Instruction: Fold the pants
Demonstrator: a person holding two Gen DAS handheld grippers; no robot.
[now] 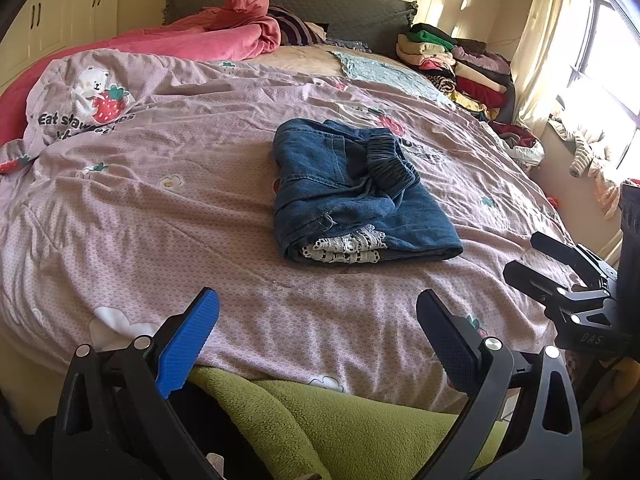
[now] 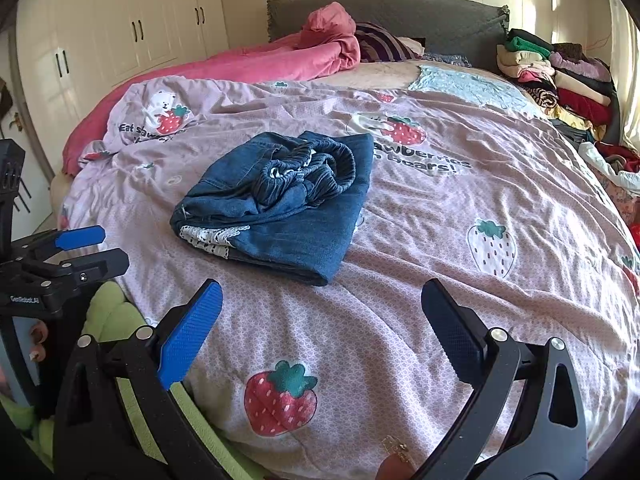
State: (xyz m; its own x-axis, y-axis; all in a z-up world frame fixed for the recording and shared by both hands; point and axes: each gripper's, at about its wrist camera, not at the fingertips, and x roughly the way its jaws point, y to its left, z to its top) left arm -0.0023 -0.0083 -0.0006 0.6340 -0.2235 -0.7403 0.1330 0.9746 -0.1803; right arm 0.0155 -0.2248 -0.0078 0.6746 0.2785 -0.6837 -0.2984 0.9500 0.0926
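Blue denim pants (image 1: 352,192) with white lace trim lie folded in a compact bundle in the middle of the pink strawberry-print bedspread (image 1: 160,208). They also show in the right wrist view (image 2: 280,204), elastic waistband on top. My left gripper (image 1: 318,320) is open and empty, held back near the bed's front edge, short of the pants. My right gripper (image 2: 322,312) is open and empty, also short of the pants. Each gripper shows in the other's view: the right one (image 1: 532,256) at the far right, the left one (image 2: 108,246) at the far left.
A pink blanket (image 1: 224,36) and striped pillow lie at the grey headboard. A stack of folded clothes (image 1: 452,64) sits at the bed's far right corner. A green fleece (image 1: 320,420) lies below the front edge. White wardrobes (image 2: 120,32) stand left; a window is right.
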